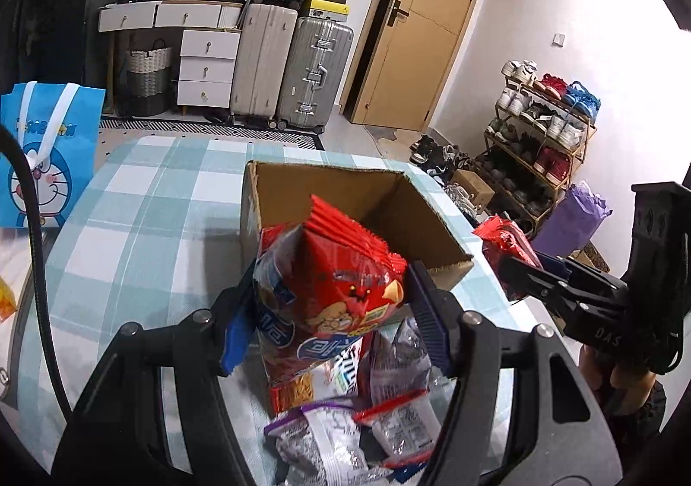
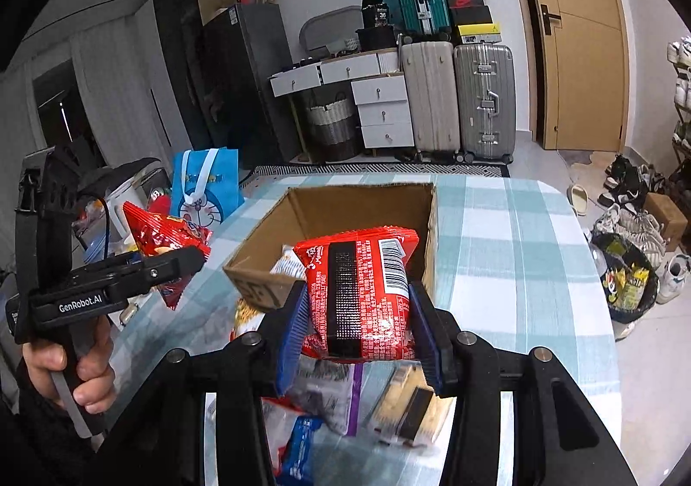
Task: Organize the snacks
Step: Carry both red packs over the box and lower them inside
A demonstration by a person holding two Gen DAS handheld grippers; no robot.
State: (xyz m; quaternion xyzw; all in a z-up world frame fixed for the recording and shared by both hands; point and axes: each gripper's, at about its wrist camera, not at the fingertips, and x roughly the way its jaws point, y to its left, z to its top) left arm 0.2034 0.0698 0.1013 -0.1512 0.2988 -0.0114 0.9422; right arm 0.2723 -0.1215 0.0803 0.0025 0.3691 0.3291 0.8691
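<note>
Blue ribbed pads (image 1: 425, 304) of the left gripper (image 1: 328, 313) press on both sides of a red chip bag (image 1: 345, 291), jaws part-way closed on it. The bag's lower half is hidden behind the pads and a second packet (image 1: 276, 313) squeezed in beside it; whether that packet is truly clamped is hard to tell. The right gripper (image 2: 358, 326) has its jaws narrowed on a red noodle packet (image 2: 367, 296), barcode side facing the camera, its bottom edge cut off by the pads.

Both held packs hang just in front of the open cardboard box (image 2: 259, 287), above its near rim. The box's inside is mostly screened by the packs; one pale packet (image 2: 287, 263) peeks out within it. Below the jaws, nearer than the box, loose snacks (image 1: 345, 421) lie heaped on the checked tabletop (image 2: 496, 270), blurred and partly covered by the gripper frames.

Left of the box stands a blue cartoon bag (image 1: 47, 157). Beyond the box, across the floor, suitcases (image 2: 458, 97) and a wooden door (image 2: 578, 54); to its right, a shoe rack (image 1: 540, 131), its far end cropped.
</note>
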